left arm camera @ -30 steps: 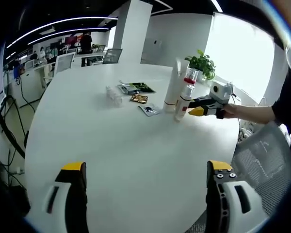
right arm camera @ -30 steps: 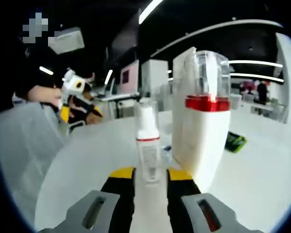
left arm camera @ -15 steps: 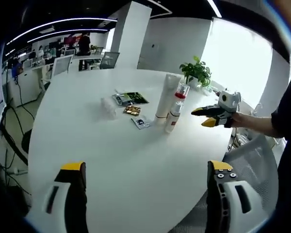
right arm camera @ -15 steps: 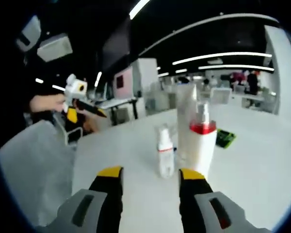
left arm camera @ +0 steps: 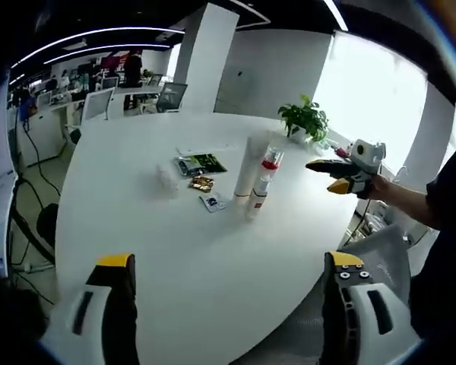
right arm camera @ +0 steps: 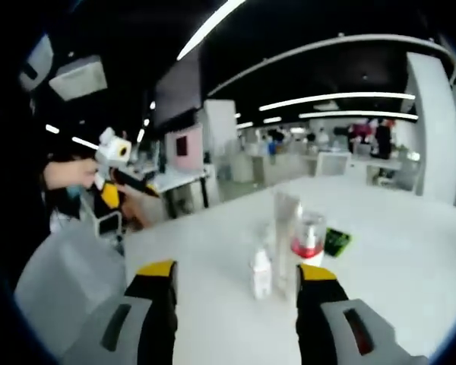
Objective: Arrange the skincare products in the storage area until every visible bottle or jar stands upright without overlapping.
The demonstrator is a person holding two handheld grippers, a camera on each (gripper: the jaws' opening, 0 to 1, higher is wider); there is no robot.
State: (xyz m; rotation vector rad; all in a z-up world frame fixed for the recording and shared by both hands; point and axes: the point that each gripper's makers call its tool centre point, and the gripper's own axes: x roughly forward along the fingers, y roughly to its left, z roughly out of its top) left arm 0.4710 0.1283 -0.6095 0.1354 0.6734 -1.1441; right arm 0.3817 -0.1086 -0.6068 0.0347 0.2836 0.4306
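Now: left gripper (left arm camera: 226, 293) fingers wide apart, empty | right gripper (right arm camera: 233, 293) fingers apart, empty | small bottle (right arm camera: 261, 275), tube (right arm camera: 283, 232), red-collared bottle (right arm camera: 308, 240) upright together on table (left arm camera: 175, 251)

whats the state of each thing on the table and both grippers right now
small white bottle: upright on the table, free of any gripper
tall white tube: upright beside the bottles
red-collared pump bottle: upright, clear cap on
flat packets: lying flat
left gripper: open, holding nothing
right gripper: open, holding nothing, off the table edge
white table: bottles grouped, not overlapping
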